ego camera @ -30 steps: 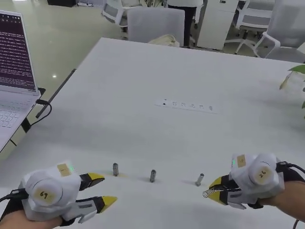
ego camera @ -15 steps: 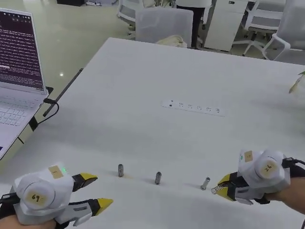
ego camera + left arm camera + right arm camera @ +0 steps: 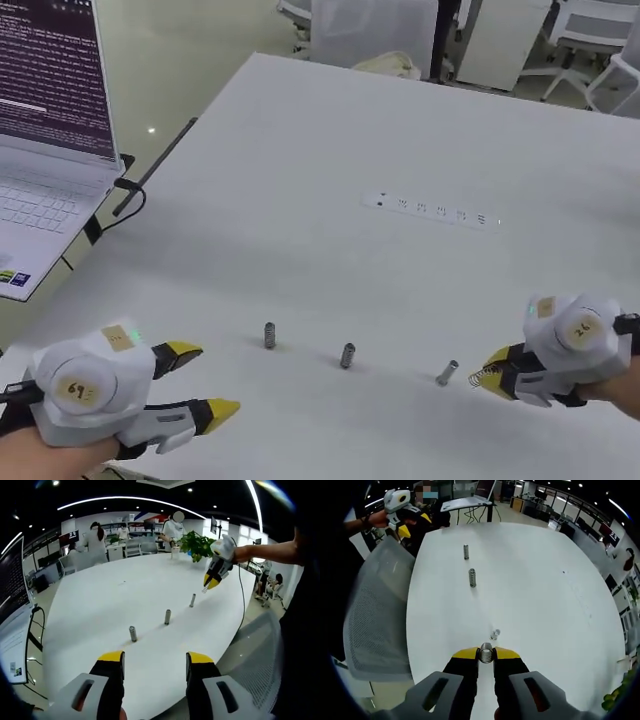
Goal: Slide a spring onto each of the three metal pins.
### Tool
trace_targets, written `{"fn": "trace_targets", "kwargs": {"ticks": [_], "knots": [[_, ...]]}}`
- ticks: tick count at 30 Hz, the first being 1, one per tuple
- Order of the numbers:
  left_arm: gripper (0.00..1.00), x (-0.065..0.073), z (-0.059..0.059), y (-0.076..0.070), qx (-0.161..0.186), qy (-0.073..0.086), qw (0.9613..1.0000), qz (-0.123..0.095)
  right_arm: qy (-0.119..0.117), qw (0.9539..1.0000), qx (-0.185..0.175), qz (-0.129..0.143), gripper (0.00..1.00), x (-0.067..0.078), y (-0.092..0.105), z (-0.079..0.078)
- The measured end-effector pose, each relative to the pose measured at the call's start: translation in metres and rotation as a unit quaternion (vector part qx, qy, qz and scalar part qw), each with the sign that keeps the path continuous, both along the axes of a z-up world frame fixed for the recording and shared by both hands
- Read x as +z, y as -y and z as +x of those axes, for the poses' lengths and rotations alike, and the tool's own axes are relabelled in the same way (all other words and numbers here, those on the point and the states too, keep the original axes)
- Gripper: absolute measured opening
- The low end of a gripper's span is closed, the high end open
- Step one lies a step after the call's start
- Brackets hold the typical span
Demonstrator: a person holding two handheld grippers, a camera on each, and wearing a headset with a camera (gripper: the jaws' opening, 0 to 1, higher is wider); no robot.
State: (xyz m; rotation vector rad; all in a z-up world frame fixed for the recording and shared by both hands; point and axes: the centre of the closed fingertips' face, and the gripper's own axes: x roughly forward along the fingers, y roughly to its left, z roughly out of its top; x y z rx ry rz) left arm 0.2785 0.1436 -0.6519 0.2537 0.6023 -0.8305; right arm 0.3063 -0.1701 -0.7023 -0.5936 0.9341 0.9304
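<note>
the right gripper is pinching a spring just right of the bare right-hand pin, likely calling for centring it over the pin tip before lowering; the left gripper is hovering spread, near left.

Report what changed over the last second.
The right tool, shut on a spring, moved forward, away from the person, and now sits level beside the bare third pin. The left tool drifted slightly left, away from the pins. Nothing was taken or let go. Unchanged: left tool open and empty; left pin and middle pin carry springs.
</note>
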Motion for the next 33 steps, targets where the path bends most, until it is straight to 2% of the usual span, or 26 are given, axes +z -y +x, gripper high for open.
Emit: {"fn": "trace_targets", "kwargs": {"ticks": [8, 17, 33], "knots": [[0.49, 0.001, 0.001, -0.002, 0.007, -0.002, 1.0, 0.002, -0.005, 1.0, 0.002, -0.003, 0.09, -0.008, -0.001, 0.011], [0.5, 0.003, 0.002, -0.005, 0.01, -0.004, 0.9999, 0.007, -0.009, 0.9999, 0.009, -0.002, 0.09, -0.012, -0.005, 0.022], [0.51, 0.006, 0.007, -0.007, 0.013, -0.001, 0.9999, 0.008, -0.015, 0.9996, 0.022, -0.004, 0.09, -0.014, -0.01, 0.024]]}}
